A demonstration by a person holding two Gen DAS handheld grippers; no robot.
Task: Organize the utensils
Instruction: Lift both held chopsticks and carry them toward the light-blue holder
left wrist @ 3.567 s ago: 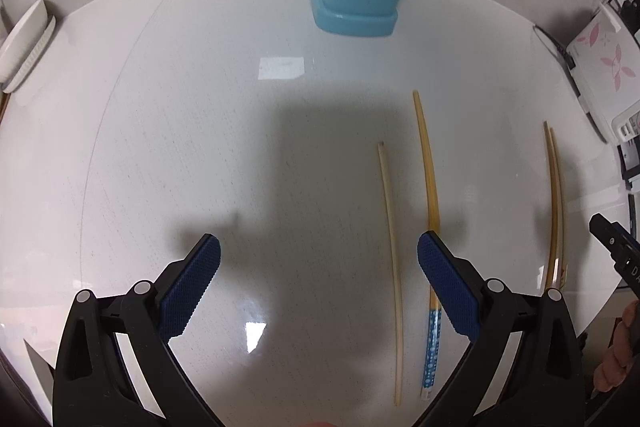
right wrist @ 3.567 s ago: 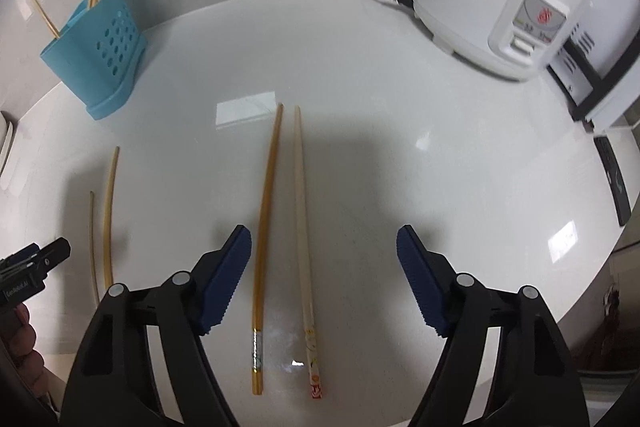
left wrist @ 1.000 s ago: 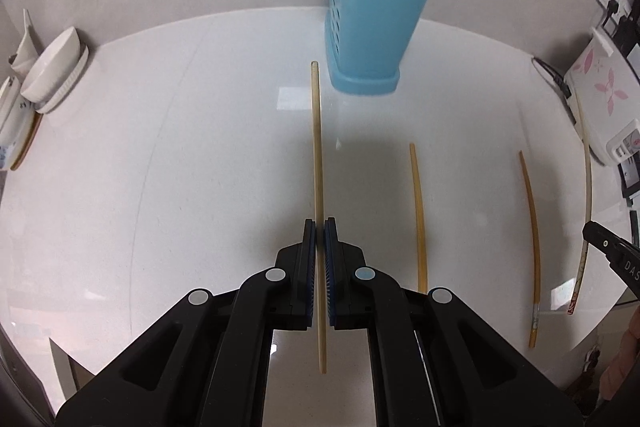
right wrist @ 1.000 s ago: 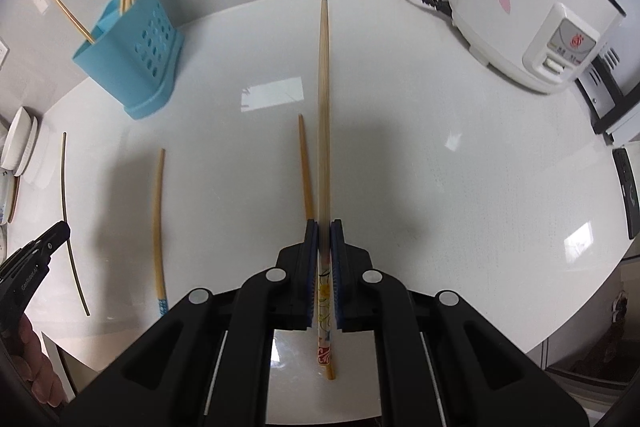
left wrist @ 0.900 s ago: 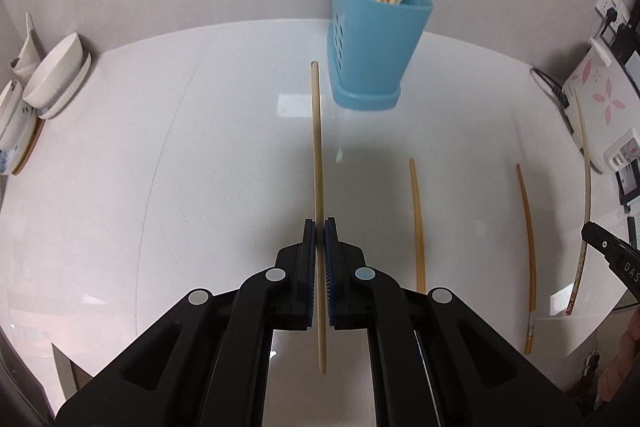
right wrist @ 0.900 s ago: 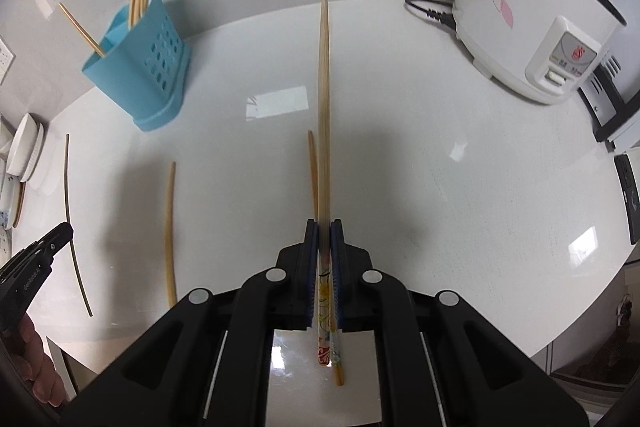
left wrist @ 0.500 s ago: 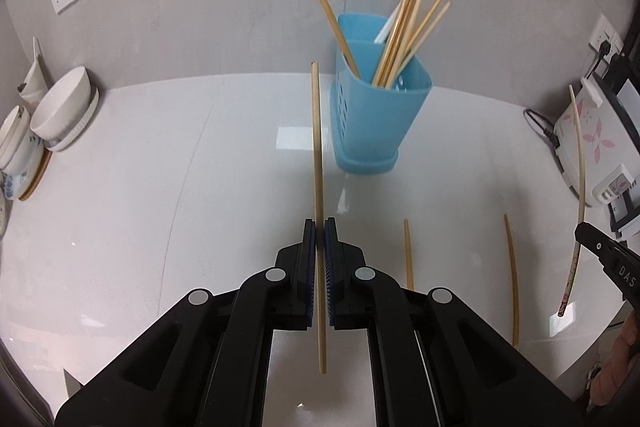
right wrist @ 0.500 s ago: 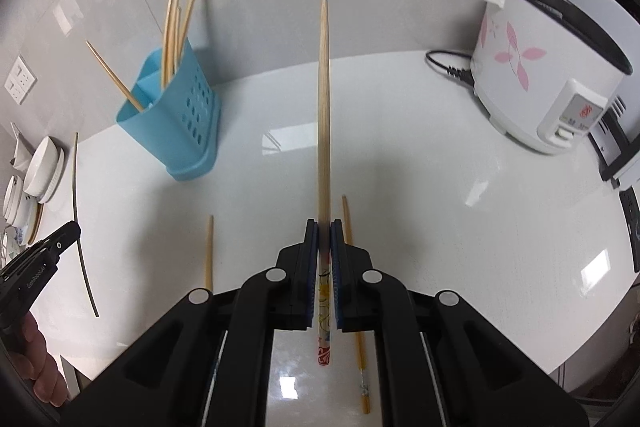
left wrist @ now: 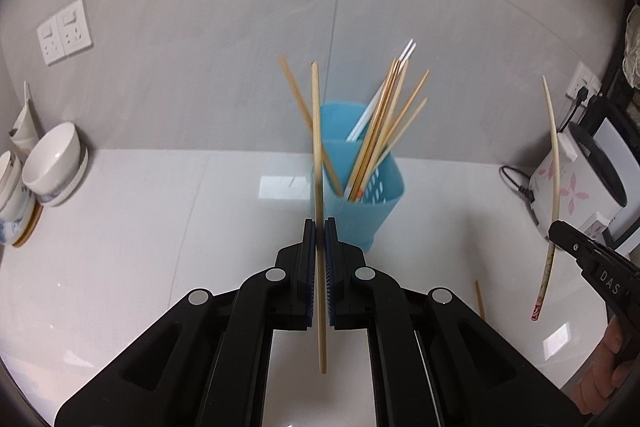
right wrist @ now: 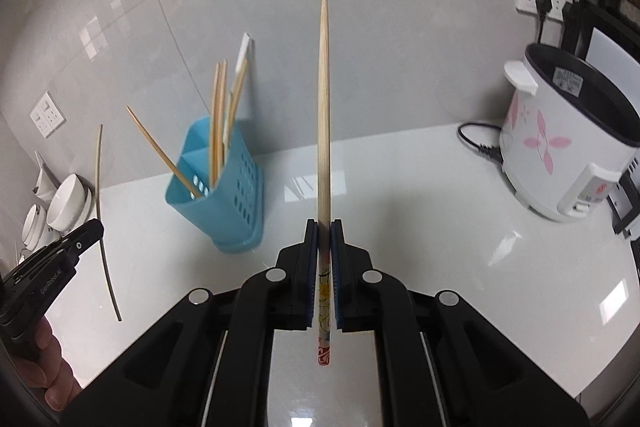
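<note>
Both hands have come up off the white surface (left wrist: 120, 267) since a second ago, each carrying a chopstick it lifted from there, so the wall now fills the upper half of either view and only a stub of one chopstick left lying (left wrist: 479, 301) shows. Fingers of the left gripper (left wrist: 319, 275) are clamped together on a plain bamboo chopstick (left wrist: 317, 155), which runs straight ahead along them, its tip pointing up and away. Directly beyond those fingers, a touch to their right, stands the blue holder (left wrist: 376, 203), already bristling with chopsticks; the held stick's upper half crosses in front of its left rim. Fingers of the right gripper (right wrist: 324, 275) are pinched shut on a painted chopstick (right wrist: 324, 115), decorated end trailing below the pads, and from there the holder (right wrist: 232, 203) sits well off to the left and farther ahead. So I judge the left hand nearer and better lined up; either stick must be tipped over and dropped tip-first through the opening. From the right wrist you see the holder's inner divider and perforated side, plus the rice cooker (right wrist: 568, 147) far right; the left wrist instead shows the stacked bowls (left wrist: 52, 163) far left.
</note>
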